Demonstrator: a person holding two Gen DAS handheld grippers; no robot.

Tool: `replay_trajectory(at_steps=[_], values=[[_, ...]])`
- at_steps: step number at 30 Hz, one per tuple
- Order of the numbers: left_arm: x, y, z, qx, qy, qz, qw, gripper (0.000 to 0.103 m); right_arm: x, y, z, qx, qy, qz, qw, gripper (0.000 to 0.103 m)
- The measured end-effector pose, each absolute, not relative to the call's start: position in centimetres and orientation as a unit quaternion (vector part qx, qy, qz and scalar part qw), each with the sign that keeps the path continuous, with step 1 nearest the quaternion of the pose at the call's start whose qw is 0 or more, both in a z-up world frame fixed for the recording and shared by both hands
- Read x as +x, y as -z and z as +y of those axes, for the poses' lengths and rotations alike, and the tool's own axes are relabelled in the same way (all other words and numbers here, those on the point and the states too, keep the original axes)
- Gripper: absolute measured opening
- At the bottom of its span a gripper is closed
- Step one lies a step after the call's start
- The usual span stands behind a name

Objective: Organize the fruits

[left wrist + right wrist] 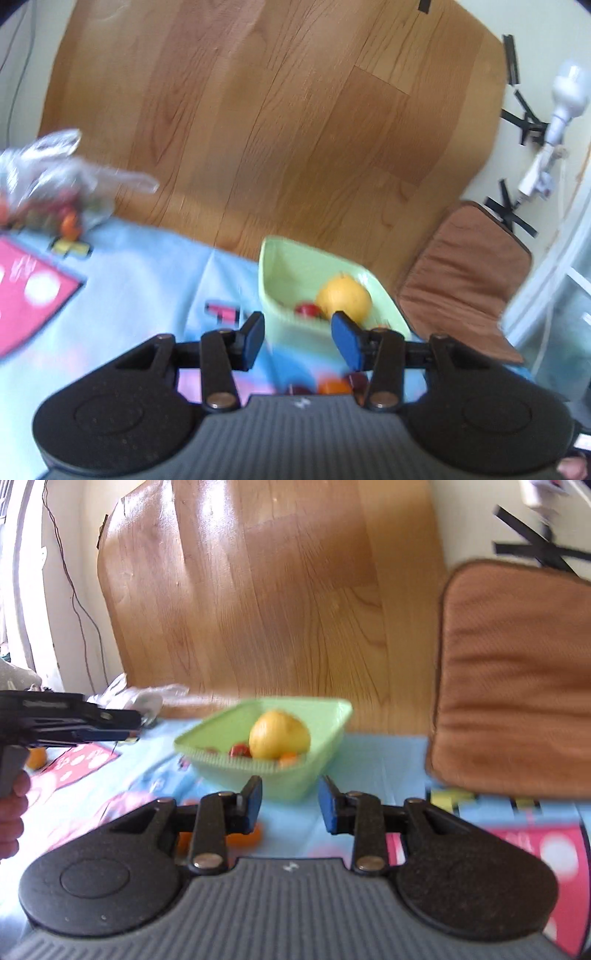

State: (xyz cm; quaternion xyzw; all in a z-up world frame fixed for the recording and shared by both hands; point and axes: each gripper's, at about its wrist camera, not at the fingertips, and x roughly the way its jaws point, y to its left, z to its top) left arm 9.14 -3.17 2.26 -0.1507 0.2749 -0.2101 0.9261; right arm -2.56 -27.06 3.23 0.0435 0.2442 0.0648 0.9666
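Observation:
A pale green basket (275, 280) (325, 716) stands on the blue patterned cloth and holds a large yellow fruit (343, 299) (279, 734) with small red (306, 309) (239, 749) and orange fruits (288, 758). My left gripper (297, 338) hovers in front of the basket, open, with nothing between its blue pads. My right gripper (290, 805) is also open and empty, just short of the basket's near wall. Small orange and dark red fruits (332, 386) lie on the cloth under the left gripper. An orange fruit (243, 836) lies under the right gripper's left finger.
A clear plastic bag (48, 181) with more small fruits lies at the cloth's far left. A brown chair cushion (465, 280) (517, 679) stands to the right. The left gripper (74, 720), held by a hand (11, 812), shows at the right wrist view's left edge. A wooden board (258, 110) stands behind.

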Motion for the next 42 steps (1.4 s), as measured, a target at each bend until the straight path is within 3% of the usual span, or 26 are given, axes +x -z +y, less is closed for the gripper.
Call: replay_trajectory(at_steps=[8, 14, 22, 29, 42], values=[[2.7, 0.4, -5.1, -0.129, 0.247, 0.300, 0.912, 0.044, -6.8, -1.4, -25.7, 0.053, -0.081, 0.279, 0.955, 0.036], [2.1, 0.9, -7.4, -0.084, 0.244, 0.308, 0.916, 0.051, -6.3, -1.5, -23.4, 0.013, -0.119, 0.284, 0.951, 0.036], [1.3, 2.6, -8.3, -0.055, 0.225, 0.328, 0.916, 0.053, -5.5, -0.4, -23.7, 0.050, -0.148, 0.312, 0.937, 0.036], [-1.7, 2.6, -6.6, -0.075, 0.198, 0.274, 0.938, 0.054, -5.7, -0.4, -23.7, 0.064, -0.158, 0.309, 0.936, 0.037], [-1.9, 2.4, -6.7, -0.065, 0.167, 0.267, 0.947, 0.054, -6.1, -0.6, -24.2, 0.068, -0.149, 0.303, 0.939, 0.037]])
